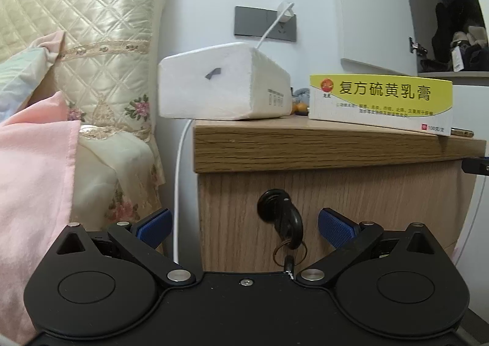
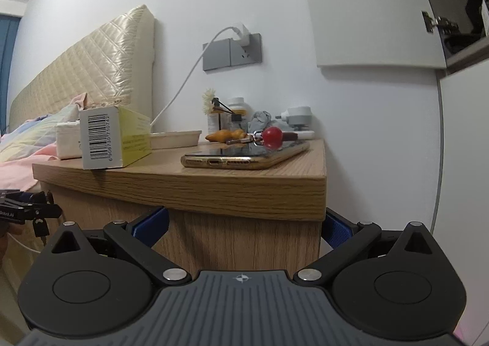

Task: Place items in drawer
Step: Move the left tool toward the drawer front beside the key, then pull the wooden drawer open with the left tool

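Left gripper (image 1: 244,228) stood open, blue pads (image 1: 334,227) wide apart, nothing between them but the black key (image 1: 287,223) hanging in the lock (image 1: 270,204) on the drawer front (image 1: 351,193). Pads not touching the key. Drawer appeared shut. White cable (image 1: 178,193) hung down just left of the nightstand (image 1: 305,147).

Right gripper (image 2: 244,225) also open and empty, its fingers spread to either side of the nightstand's near corner, below the top edge; contact could not be told.

On top: ointment box (image 1: 380,103), yellow and white, at the front edge; tissue pack (image 1: 220,83) beside it, toward the bed (image 1: 91,40). From the right wrist view, a phone (image 2: 244,155) lay flat near the front, a red ball (image 2: 272,136) with keys resting on its far end. Behind, a small tray (image 2: 174,138), bottles (image 2: 235,110) and a grey cloth (image 2: 261,118) against the wall. Charger (image 2: 241,32) plugged into the socket (image 2: 232,51) above.
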### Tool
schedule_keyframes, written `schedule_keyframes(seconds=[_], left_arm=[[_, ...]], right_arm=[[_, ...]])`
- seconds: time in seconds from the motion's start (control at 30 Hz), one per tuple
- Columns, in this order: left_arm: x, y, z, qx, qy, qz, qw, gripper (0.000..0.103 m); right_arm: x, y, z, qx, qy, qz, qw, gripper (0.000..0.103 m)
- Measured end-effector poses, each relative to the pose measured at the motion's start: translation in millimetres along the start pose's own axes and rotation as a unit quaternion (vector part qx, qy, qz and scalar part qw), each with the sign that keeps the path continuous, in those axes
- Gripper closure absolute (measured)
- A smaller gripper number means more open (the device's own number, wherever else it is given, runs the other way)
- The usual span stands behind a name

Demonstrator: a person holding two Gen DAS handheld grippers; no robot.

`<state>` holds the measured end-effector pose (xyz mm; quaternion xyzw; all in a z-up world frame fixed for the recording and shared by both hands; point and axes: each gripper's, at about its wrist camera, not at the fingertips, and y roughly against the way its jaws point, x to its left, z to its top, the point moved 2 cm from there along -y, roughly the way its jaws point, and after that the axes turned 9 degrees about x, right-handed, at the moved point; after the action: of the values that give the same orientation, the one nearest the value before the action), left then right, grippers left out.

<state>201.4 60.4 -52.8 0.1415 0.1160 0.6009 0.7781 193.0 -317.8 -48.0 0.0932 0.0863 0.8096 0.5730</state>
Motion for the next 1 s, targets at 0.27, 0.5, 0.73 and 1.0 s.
schedule_keyframes(seconds=[0.27, 0.5, 0.73, 1.0], left_arm=[[-8, 1, 1, 0.001, -0.023, -0.038, 0.9990, 0.005], [-10, 2, 1, 0.002, -0.029, -0.032, 0.9990, 0.008], [-9, 10, 0, 0.000, -0.016, -0.040, 0.9991, 0.007], [-13, 22, -4, 0.004, -0.020, -0.036, 0.9991, 0.007]], right_arm=[[0, 3, -1, -0.005, 0.010, 0.006, 1.000, 0.000], [-3, 7, 0, -0.002, 0.020, 0.019, 1.000, 0.000], [1, 17, -4, 0.007, 0.037, 0.024, 0.999, 0.000], [4, 32, -9, 0.002, 0.040, 0.031, 0.999, 0.000]])
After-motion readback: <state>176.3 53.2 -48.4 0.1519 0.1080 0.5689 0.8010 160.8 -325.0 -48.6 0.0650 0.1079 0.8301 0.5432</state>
